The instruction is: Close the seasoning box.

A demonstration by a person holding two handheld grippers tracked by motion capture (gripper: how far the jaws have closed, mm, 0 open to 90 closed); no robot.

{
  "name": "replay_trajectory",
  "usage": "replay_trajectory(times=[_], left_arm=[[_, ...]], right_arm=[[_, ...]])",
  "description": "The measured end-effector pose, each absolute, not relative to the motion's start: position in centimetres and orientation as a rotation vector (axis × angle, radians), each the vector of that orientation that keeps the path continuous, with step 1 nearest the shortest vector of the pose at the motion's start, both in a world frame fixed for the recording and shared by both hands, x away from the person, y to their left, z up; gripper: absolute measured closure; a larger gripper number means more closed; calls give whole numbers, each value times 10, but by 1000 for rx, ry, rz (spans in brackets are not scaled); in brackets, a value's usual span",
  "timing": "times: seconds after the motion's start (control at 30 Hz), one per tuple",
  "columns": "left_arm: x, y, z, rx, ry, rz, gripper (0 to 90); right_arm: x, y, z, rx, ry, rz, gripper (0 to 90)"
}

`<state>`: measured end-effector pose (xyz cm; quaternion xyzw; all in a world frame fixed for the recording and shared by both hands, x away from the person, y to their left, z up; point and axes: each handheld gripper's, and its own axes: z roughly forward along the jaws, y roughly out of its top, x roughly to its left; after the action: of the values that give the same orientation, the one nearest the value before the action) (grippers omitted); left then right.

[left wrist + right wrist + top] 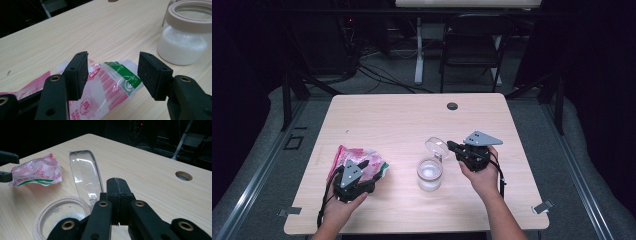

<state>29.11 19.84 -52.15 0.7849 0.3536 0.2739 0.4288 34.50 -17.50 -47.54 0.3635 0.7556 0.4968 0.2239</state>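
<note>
1. Clear glass jar (430, 174) with a pale rubber ring around its mouth stands on the light wooden desk (402, 120), near the middle toward the person's side, holding white powder in its lower part.
2. Its clear hinged lid (85, 173) stands swung up and open, rising from the jar's far rim.
3. The right gripper (116, 185) has its jaws clenched together right beside the foot of the raised lid; whether they pinch the hinge wire there I cannot tell.
4. The left gripper (112, 75) rests low over a crumpled pink, white and green plastic packet (110, 82) lying flat on the desk, left of the jar and well apart from it.
5. Its jaws stand released, one on each side of the packet's green end, with no pad pressing on it.
6. A round cable hole (452, 106) sits near the desk's far edge.
</note>
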Motion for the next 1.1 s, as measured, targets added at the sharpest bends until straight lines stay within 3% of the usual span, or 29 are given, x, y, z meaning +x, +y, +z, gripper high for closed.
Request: replay_trajectory(times=[0.7,1.1], left_arm=[[300,200,-521,1939,905,670,414],[303,201,-519,1926,919,663,414]], right_arm=[[330,-138,-491,858,2239,1283,894],[325,-134,-491,829,2292,1336,823]])
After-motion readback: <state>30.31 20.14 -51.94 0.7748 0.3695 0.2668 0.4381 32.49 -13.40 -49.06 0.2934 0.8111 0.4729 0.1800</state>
